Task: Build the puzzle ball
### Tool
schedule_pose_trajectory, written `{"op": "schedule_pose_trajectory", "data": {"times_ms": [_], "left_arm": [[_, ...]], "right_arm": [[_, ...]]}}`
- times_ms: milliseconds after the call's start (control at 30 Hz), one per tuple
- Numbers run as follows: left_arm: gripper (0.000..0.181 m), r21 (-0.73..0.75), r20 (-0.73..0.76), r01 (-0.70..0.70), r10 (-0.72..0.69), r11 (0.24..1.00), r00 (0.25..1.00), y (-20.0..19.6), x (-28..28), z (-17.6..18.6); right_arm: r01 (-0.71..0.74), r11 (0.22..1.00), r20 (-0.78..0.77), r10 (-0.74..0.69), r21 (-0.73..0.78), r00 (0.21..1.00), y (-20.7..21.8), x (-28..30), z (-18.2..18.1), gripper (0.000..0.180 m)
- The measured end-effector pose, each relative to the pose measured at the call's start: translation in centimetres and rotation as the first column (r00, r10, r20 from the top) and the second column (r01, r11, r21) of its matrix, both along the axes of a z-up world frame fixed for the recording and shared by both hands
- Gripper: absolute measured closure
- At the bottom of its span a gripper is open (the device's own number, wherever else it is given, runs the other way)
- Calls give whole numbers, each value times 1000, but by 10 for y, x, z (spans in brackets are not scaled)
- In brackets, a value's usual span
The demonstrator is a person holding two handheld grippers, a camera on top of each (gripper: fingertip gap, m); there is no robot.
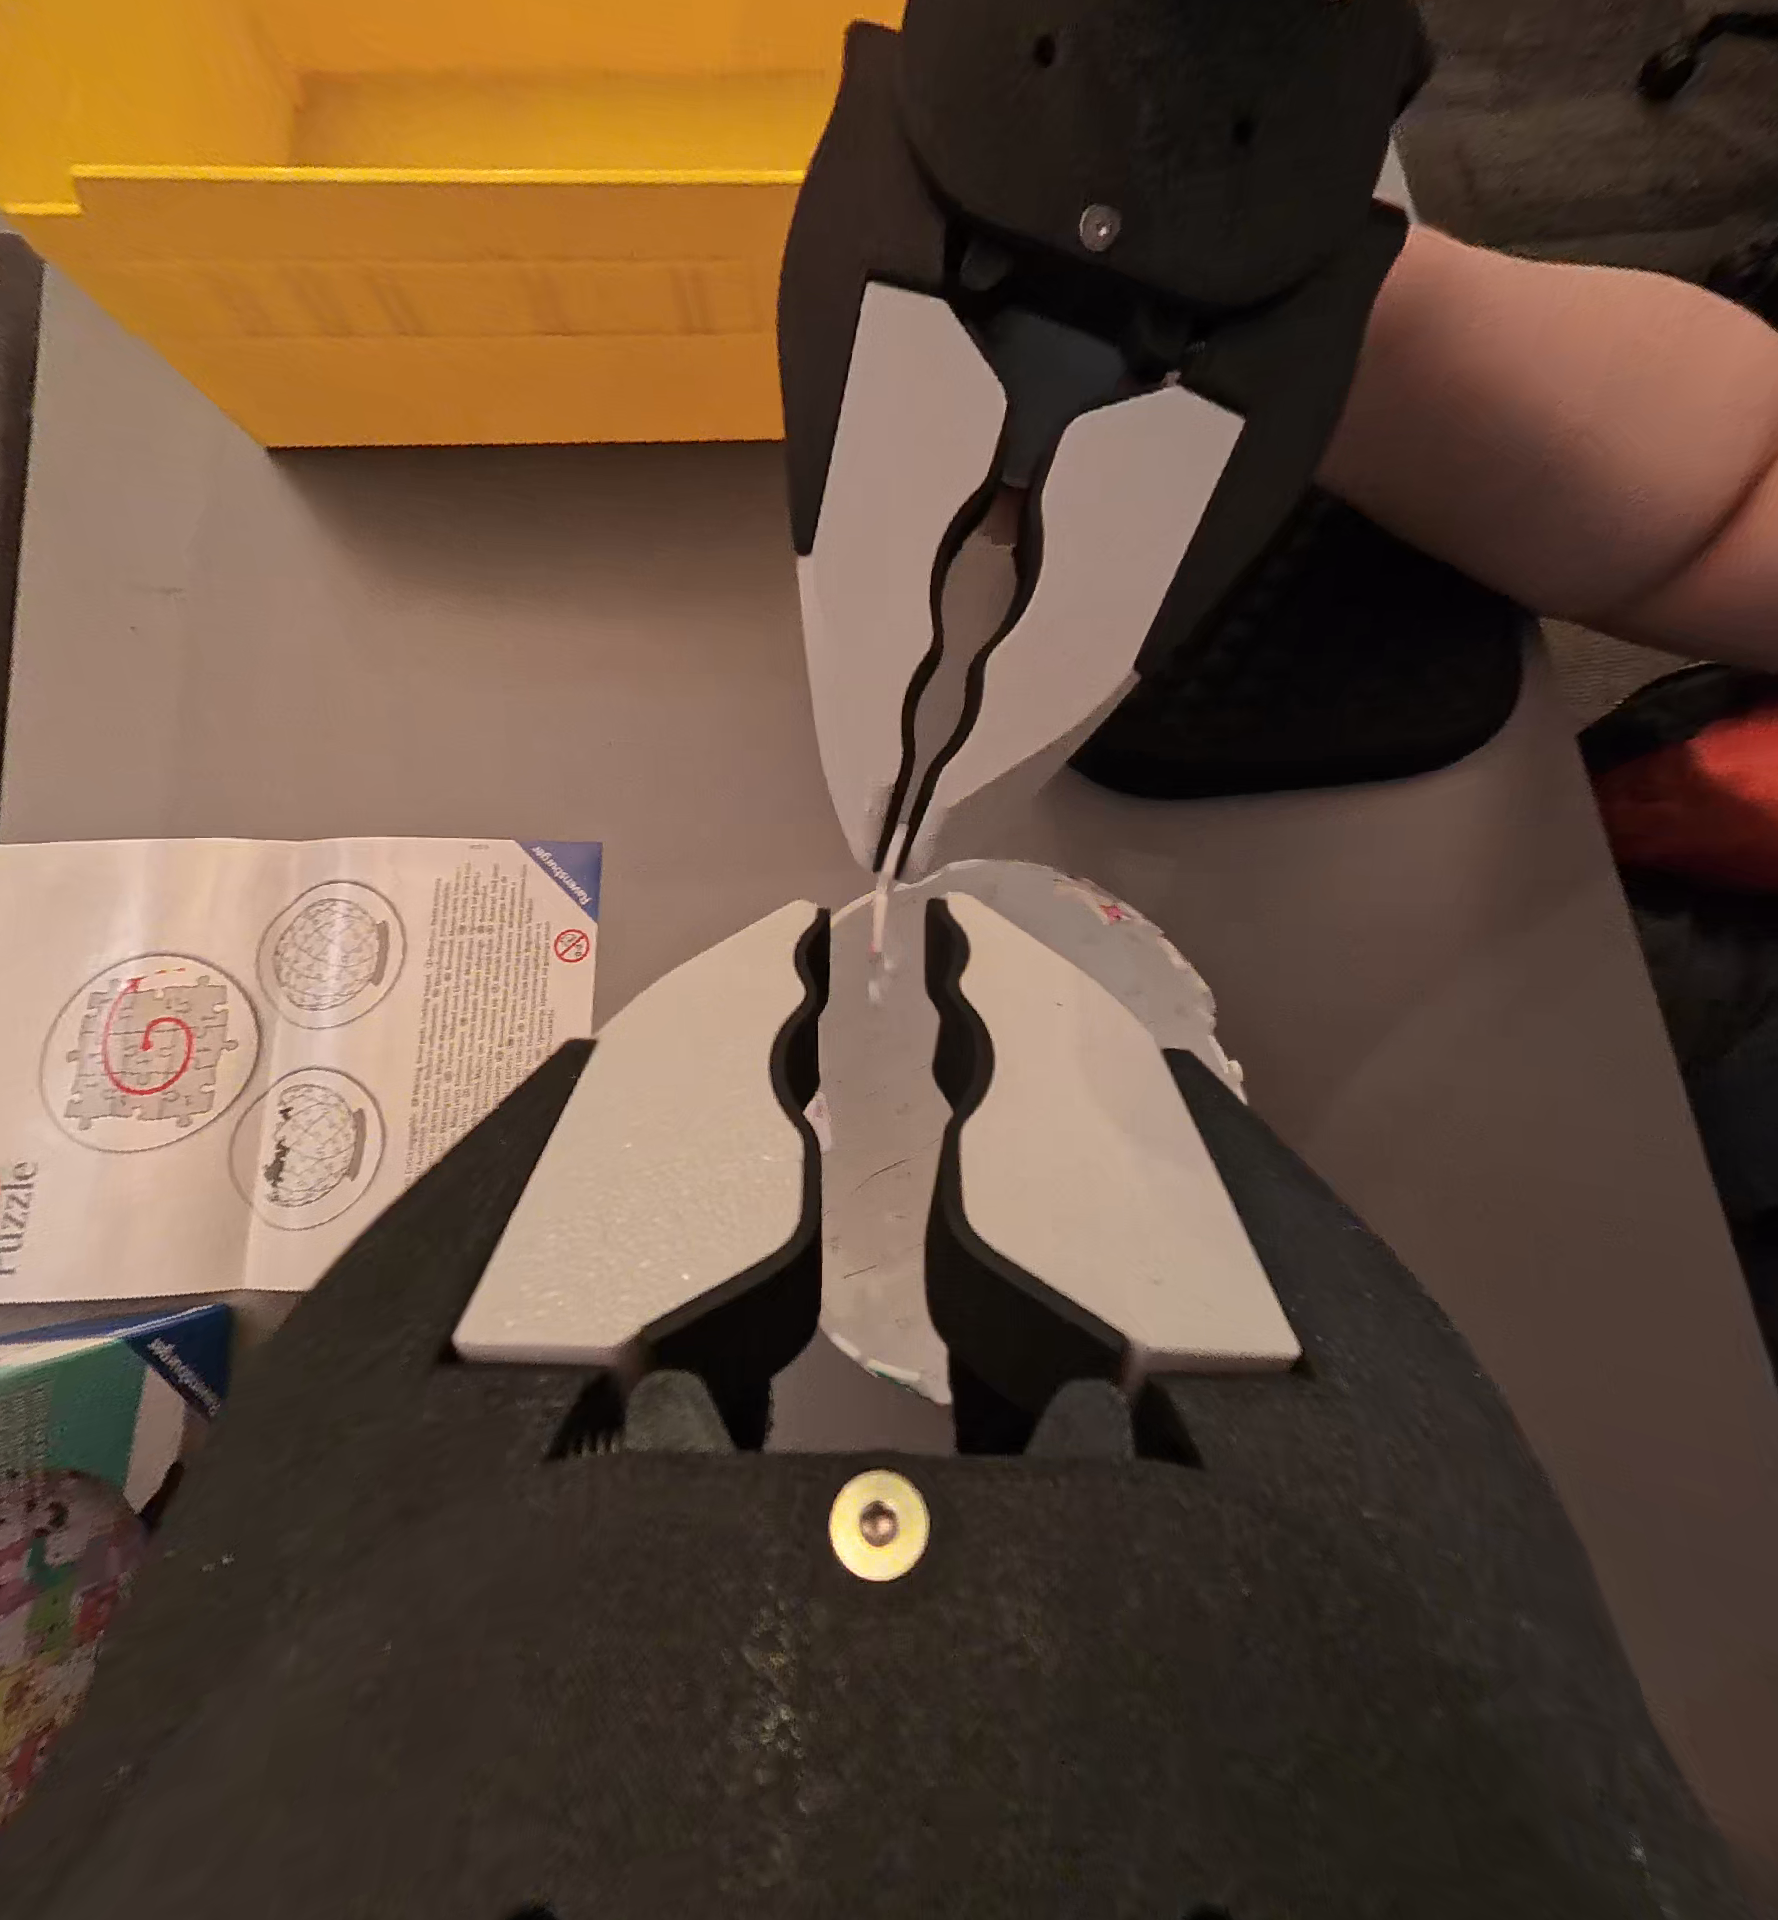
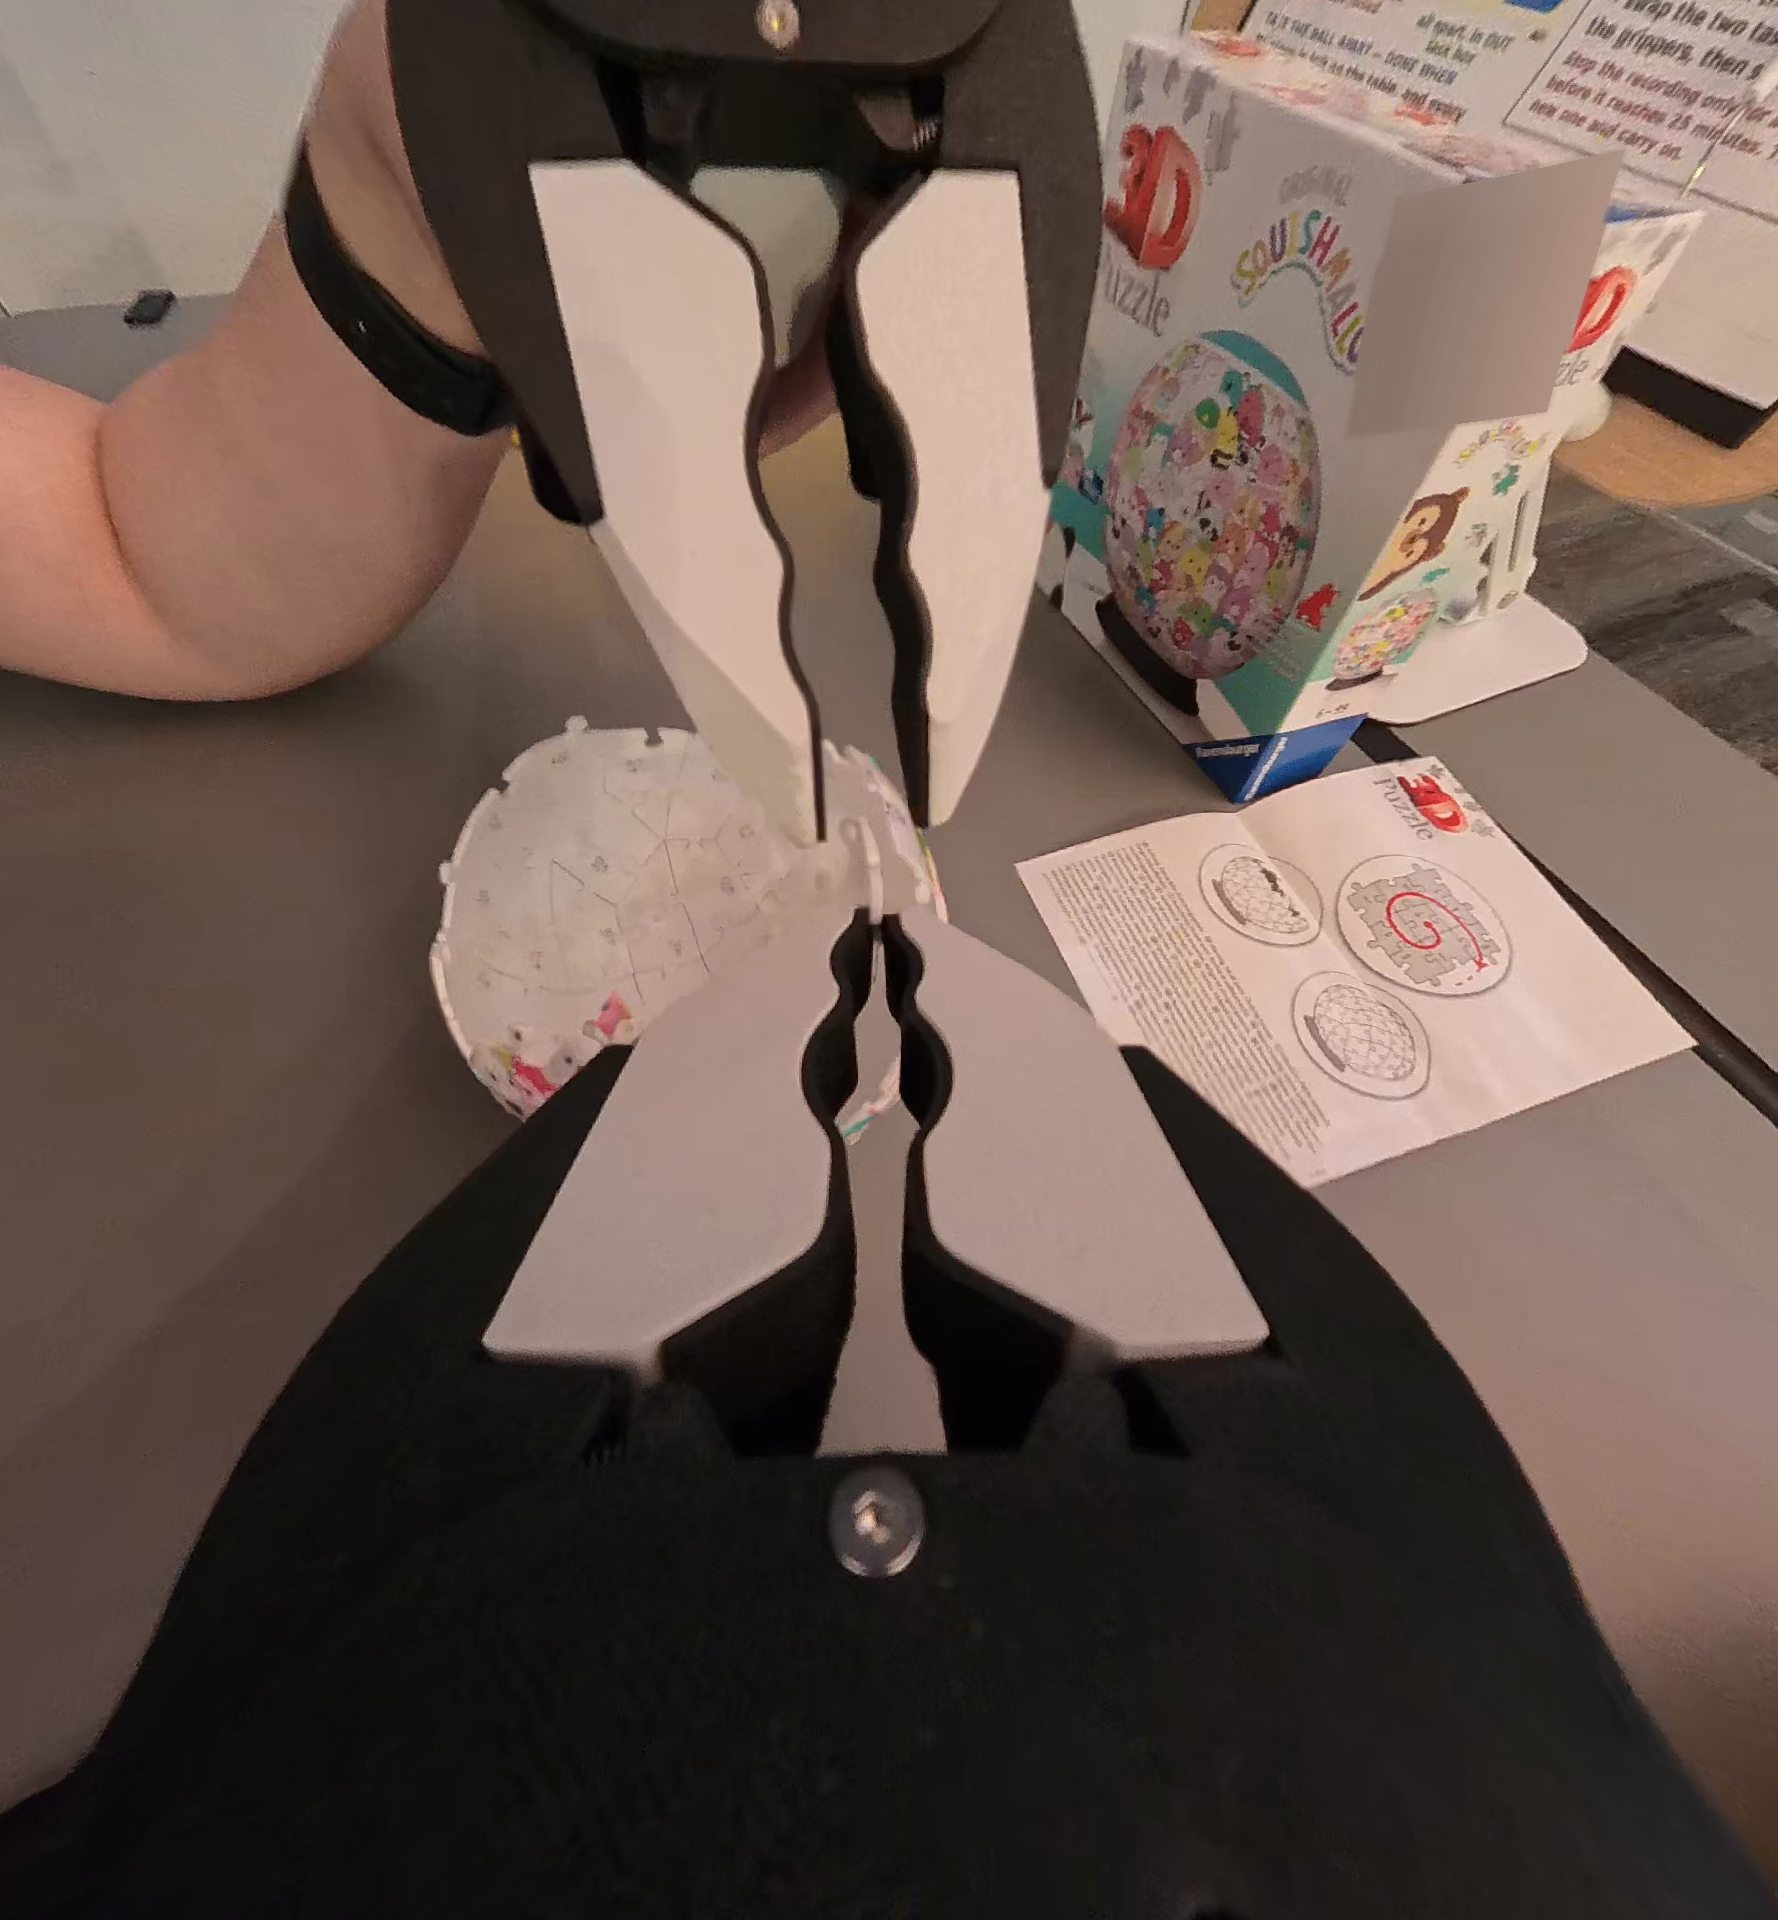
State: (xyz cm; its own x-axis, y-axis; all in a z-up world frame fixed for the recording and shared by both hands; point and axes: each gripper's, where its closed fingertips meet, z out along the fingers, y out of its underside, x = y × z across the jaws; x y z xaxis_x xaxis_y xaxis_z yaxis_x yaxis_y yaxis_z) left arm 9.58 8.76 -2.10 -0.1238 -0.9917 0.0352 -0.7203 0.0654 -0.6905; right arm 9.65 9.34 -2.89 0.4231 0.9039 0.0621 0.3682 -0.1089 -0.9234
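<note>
Left gripper: black body with white finger plates; its jaws stand a little apart, closed around the rim of the half-built white plastic puzzle ball shell, which fills the gap between them.
Right gripper: same build; jaws nearly together, tips pinching a small thin white puzzle piece edge-on.
Meeting point: the two grippers face each other tip to tip, the piece held at the shell's jagged rim, between the left jaws (whether it has seated in the rim, I cannot tell).
Puzzle ball shell: an open bowl lying on the grey tabletop, white inner side towards the right wrist camera, a few coloured prints showing at its lower edge.
Leaflet: white folded instruction sheet with round diagrams, flat on the tabletop, beside the grippers.
Box: printed cardboard puzzle box standing upright beyond the leaflet.
Bin: yellow plastic bin at the far edge of the tabletop in the left wrist view.
Person: a bare forearm behind the right gripper.
</note>
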Motion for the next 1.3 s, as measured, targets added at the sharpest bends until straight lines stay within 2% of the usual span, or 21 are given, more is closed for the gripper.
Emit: {"op": "schedule_pose_trajectory", "data": {"times_ms": [100, 167, 200, 400, 533, 633, 767, 867, 1067, 1300], "left_arm": [[161, 43, -38, -7, 8, 999, 999, 3, 0, -7], [177, 60, -51, 22, -19, 998, 999, -1, 1, -10], [178, 67, -53, 27, -23, 997, 998, -2, 2, -10], [179, 62, -13, 10, -9, 998, 1000, 0, 7, -6], [179, -2, 104, -41, 41, 999, 994, 4, 11, 15], [179, -66, 197, -37, 50, 997, 979, 5, 12, 29], [179, -164, 227, -16, 54, 986, 972, 2, 12, 31], [179, -188, 236, -13, 58, 982, 970, 2, 12, 31], [179, -200, 264, -12, 66, 980, 962, 4, 12, 35], [179, -213, 266, 13, 45, 977, 963, -2, 15, 33]], "right_arm": [[-21, 1000, -34, 21, 15, 999, -4, -1, 8, 177], [7, 1000, -25, -6, 27, 1000, -2, 2, 10, 177], [6, 1000, -22, -6, 27, 1000, -2, 3, 9, 177], [-3, 998, -77, 8, 64, 997, 0, 7, 14, 176], [1, 998, -120, 7, 67, 993, 2, 12, 17, 159], [-6, 998, -191, 16, 55, 982, 3, 15, 22, 160], [-18, 1000, -301, 17, -1, 953, 5, 15, 30, 166], [1, 1000, -347, -7, -19, 938, 7, 16, 35, 170], [-91, 992, -446, 43, -86, 894, -1, 11, 42, 172], [-74, 994, -455, 30, -79, 890, 0, 9, 44, 177]]}}
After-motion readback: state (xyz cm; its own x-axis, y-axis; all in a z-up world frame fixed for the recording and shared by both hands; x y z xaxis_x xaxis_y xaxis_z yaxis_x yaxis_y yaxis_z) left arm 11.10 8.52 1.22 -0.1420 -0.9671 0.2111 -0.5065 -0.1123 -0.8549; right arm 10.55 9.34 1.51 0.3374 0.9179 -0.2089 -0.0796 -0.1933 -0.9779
